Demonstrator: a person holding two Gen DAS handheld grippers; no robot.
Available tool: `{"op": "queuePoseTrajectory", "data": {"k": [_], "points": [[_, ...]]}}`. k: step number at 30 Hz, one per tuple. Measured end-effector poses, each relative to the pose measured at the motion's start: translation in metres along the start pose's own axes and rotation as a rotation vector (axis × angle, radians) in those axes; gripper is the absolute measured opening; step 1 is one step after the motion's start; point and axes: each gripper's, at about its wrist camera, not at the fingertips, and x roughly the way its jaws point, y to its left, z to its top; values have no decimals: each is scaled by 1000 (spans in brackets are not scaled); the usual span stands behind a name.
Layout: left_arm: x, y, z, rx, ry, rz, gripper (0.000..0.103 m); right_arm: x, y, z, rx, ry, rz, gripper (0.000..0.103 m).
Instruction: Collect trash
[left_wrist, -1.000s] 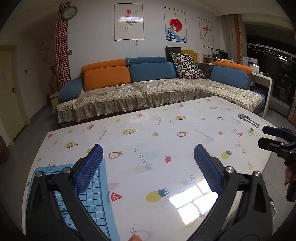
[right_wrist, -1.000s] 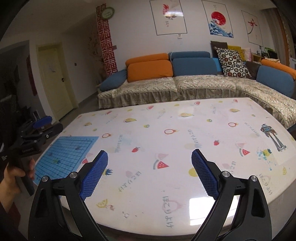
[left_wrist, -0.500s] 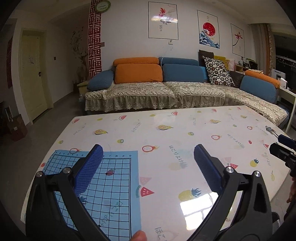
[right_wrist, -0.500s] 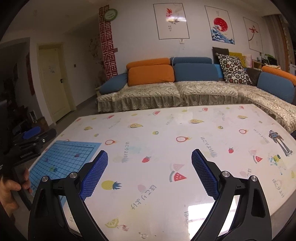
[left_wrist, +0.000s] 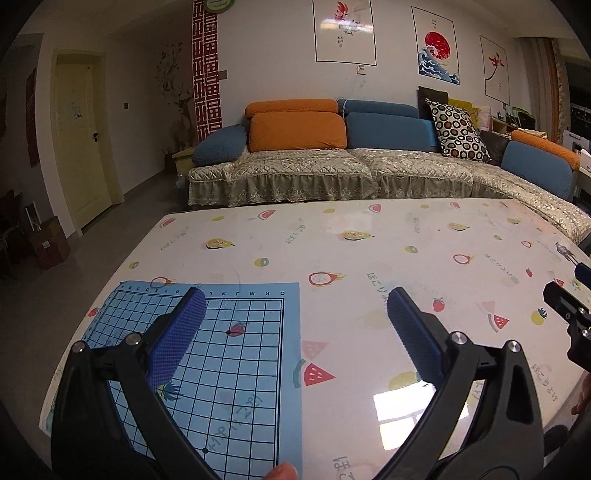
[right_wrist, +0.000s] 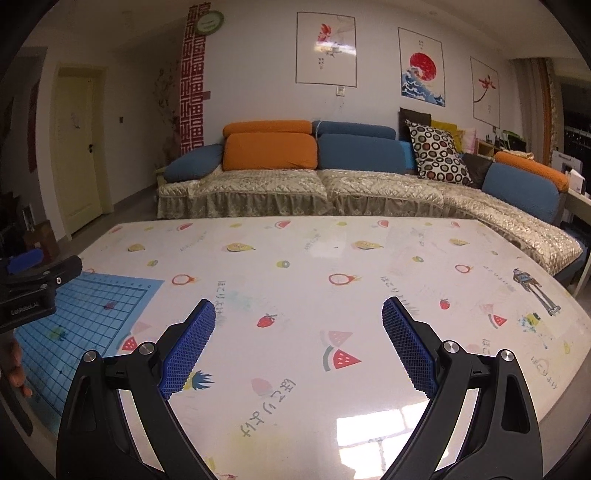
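No trash shows in either view. My left gripper (left_wrist: 295, 299) is open and empty, held above the near left part of a table (left_wrist: 369, 236) covered with a fruit-print cloth. Its left finger hangs over a blue grid mat (left_wrist: 229, 354). My right gripper (right_wrist: 298, 308) is open and empty, above the near middle of the same table (right_wrist: 332, 258). The right gripper shows at the right edge of the left wrist view (left_wrist: 570, 310). The left gripper shows at the left edge of the right wrist view (right_wrist: 37, 280).
A long sofa (right_wrist: 295, 184) with orange and blue cushions stands behind the table's far edge and wraps around its right side. A yellow door (left_wrist: 79, 136) is at the far left. A brown box (left_wrist: 50, 242) sits on the floor by it.
Both views have swung to the left. The blue grid mat now takes up more of the left wrist view. Both grippers stay open and empty.
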Motion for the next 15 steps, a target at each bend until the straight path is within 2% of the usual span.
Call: {"op": "queuePoseTrajectory", "data": {"k": [8, 15], "points": [[23, 3, -2, 0, 35, 9, 96, 20, 4, -8, 31, 22, 10, 91], [34, 5, -5, -15, 53, 21, 96, 33, 6, -14, 61, 32, -18, 91]]}}
